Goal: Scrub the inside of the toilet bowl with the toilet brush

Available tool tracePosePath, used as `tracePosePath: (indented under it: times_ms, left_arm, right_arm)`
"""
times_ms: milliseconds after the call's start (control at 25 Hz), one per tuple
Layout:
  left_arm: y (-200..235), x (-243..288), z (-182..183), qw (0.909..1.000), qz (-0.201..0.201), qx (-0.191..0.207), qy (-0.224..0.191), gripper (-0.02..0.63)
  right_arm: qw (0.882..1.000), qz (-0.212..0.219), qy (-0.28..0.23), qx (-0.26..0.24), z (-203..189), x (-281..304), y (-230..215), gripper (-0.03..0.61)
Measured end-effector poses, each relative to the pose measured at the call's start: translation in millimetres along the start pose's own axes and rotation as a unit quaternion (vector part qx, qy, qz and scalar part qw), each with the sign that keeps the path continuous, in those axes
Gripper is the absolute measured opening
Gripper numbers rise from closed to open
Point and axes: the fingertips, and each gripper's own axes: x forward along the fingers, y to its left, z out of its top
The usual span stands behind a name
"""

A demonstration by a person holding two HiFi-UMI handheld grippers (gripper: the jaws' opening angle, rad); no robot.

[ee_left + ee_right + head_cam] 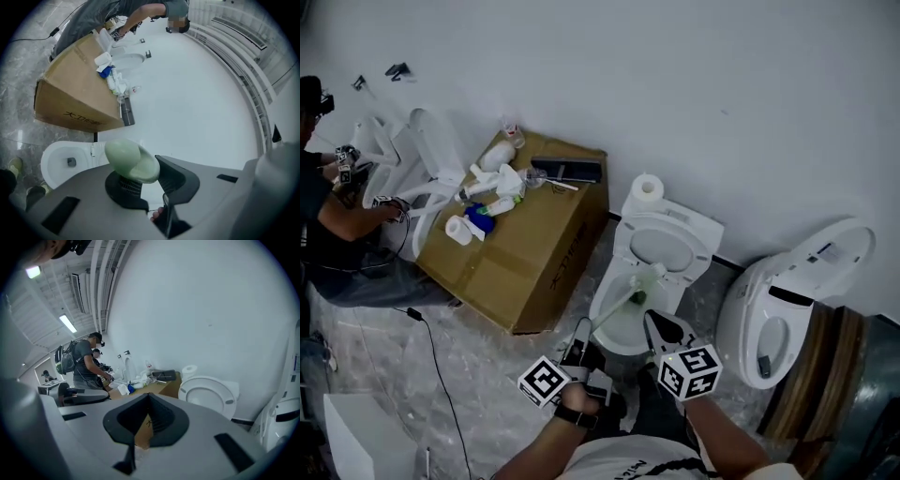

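Gripped the brush tight with the left gripper, far end down in the toilet bowl at 12 o'clock. Had the right gripper shut on nothing. Seemed mid-scrub; next, likely needed rubbing round the inner walls. Counted one brush, two grippers, one paper roll, one box at 10 o'clock.

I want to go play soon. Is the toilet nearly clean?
Done: the lid is up and the left tool grips the toilet brush. In hand: its far end reaches into the toilet bowl. Left: the scrubbing itself; how clean the bowl is, I can't tell.
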Motion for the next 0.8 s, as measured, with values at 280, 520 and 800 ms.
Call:
tracePosePath:
  times_ms: [280, 520, 800]
  left_arm:
    - [-53.5, -13.6, 0.3, 0.9988, -0.050, 0.004, 0.001, 0.060]
    - [-76.6, -21.8, 5.0, 0.9974, -0.073, 0.001, -0.001, 0.060]
    - [-55.4, -30.2, 9.6, 0.9993, -0.027, 0.026, 0.004, 0.060]
  right_arm:
    - [0.999, 0.001, -0.027, -0.027, 27.7, -23.2, 24.3, 0.012]
    - [0.999, -0.002, -0.037, -0.029, 38.0, -35.5, 36.4, 0.012]
    - [0.999, -0.004, -0.036, -0.034, 36.9, -36.7, 39.5, 0.012]
